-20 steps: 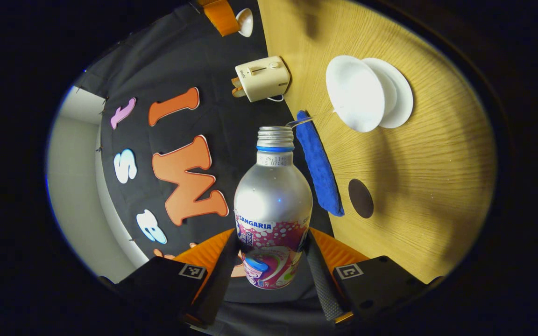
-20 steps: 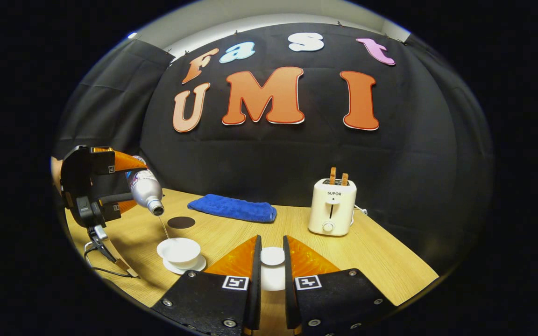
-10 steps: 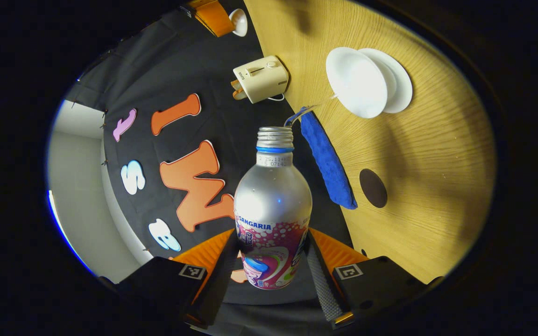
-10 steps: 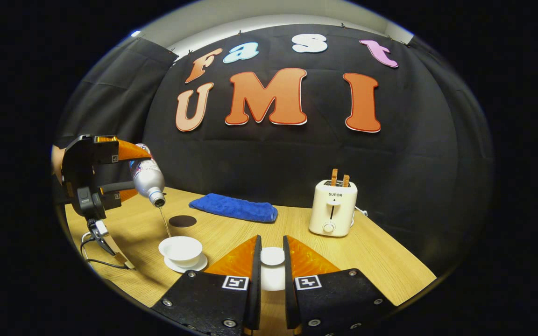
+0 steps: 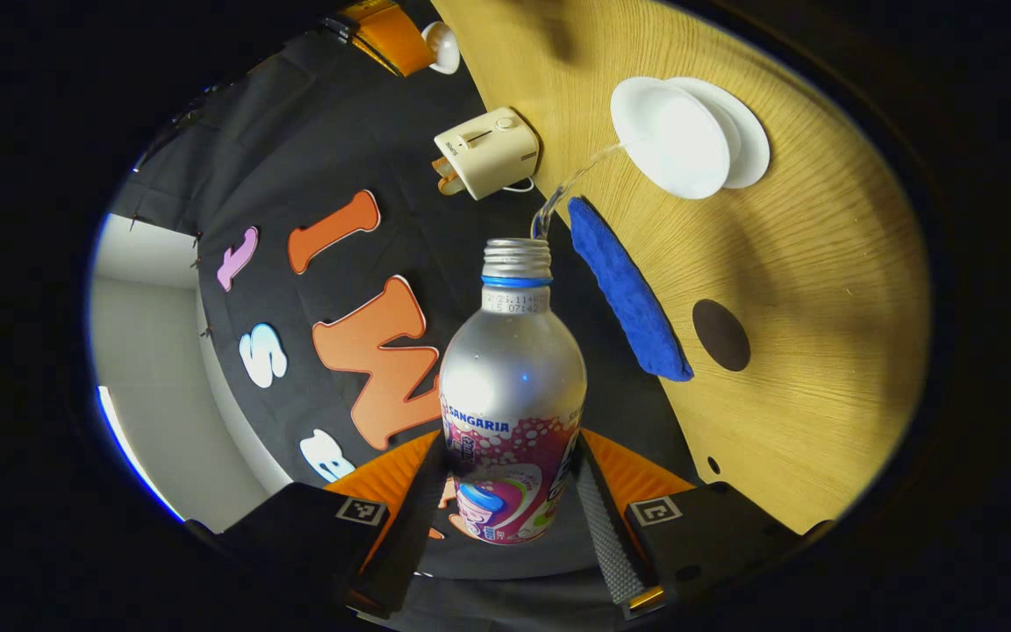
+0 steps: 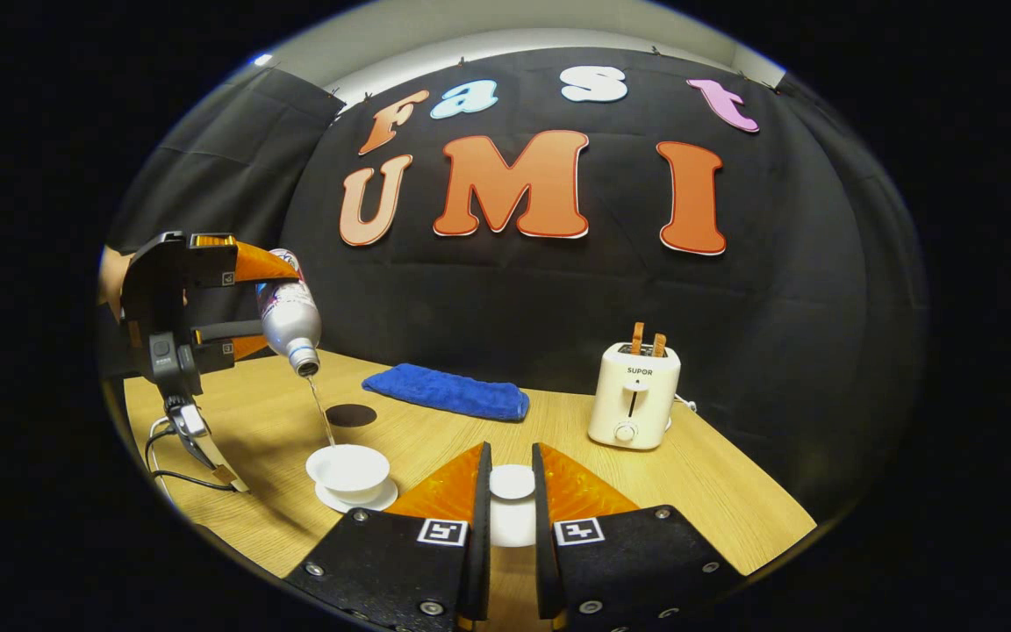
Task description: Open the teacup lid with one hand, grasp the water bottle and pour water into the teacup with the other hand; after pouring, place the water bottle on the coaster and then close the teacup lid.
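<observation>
My left gripper [image 5: 510, 491] is shut on a silver water bottle [image 5: 512, 386] with a pink label, tipped mouth-down. A thin stream of water runs from its mouth into the open white teacup [image 5: 669, 136] on its saucer. In the right gripper view the same bottle [image 6: 289, 316] hangs tilted in the left gripper [image 6: 242, 298] above the teacup [image 6: 349, 465]. My right gripper [image 6: 510, 505] is shut on the white teacup lid [image 6: 512, 483], held above the table to the cup's right. The dark round coaster [image 6: 351, 415] lies bare behind the cup, and the coaster [image 5: 721, 335] lies beside the cloth in the left gripper view.
A folded blue cloth [image 6: 447, 391] lies at the back of the wooden table [image 6: 716, 491]. A cream toaster [image 6: 633, 399] with two slices stands at the back right. A black cable [image 6: 174, 478] trails on the table under the left gripper.
The left gripper has lifted the bottle higher and tipped it further; the water stream is longer. The right gripper with the lid has held nearly still.
</observation>
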A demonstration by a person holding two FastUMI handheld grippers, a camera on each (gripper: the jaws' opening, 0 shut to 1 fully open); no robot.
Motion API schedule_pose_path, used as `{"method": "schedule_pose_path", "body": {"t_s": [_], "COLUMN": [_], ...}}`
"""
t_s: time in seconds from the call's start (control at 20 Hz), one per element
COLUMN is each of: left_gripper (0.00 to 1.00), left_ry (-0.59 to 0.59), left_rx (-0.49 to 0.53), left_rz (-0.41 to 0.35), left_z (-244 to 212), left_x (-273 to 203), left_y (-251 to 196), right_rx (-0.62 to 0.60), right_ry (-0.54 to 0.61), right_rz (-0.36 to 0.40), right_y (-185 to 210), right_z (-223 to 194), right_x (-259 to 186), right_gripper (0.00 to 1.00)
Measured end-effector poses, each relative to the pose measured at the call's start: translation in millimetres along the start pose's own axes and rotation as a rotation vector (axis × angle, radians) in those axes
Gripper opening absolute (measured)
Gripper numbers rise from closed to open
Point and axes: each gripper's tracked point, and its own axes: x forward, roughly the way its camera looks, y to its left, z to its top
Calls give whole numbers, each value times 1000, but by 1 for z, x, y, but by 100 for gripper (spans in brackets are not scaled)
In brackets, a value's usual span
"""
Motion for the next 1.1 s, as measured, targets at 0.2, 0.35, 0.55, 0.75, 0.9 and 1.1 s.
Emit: {"method": "schedule_pose_path", "body": {"t_s": [0.2, 0.35, 0.55, 0.75, 0.9, 1.1], "left_gripper": [84, 86, 83, 85, 83, 83], "left_ry": [-15, -37, -59, -83, -87, -89], "left_rx": [43, 77, 106, 133, 124, 63], "left_rz": [18, 14, 12, 24, 29, 68], "left_z": [9, 21, 34, 44, 46, 43], "left_x": [2, 4, 4, 4, 5, 4], "left_y": [-2, -14, -22, -25, -28, -21], "right_rx": [3, 8, 2, 13, 13, 21], "right_ry": [0, -5, -3, -2, 6, 5], "right_rz": [0, 3, 6, 10, 10, 21], "right_y": [1, 1, 2, 3, 4, 9], "right_z": [0, -1, -3, -3, -5, -4], "right_x": [0, 1, 0, 1, 2, 3], "right_gripper": [22, 22, 22, 22, 22, 22]}}
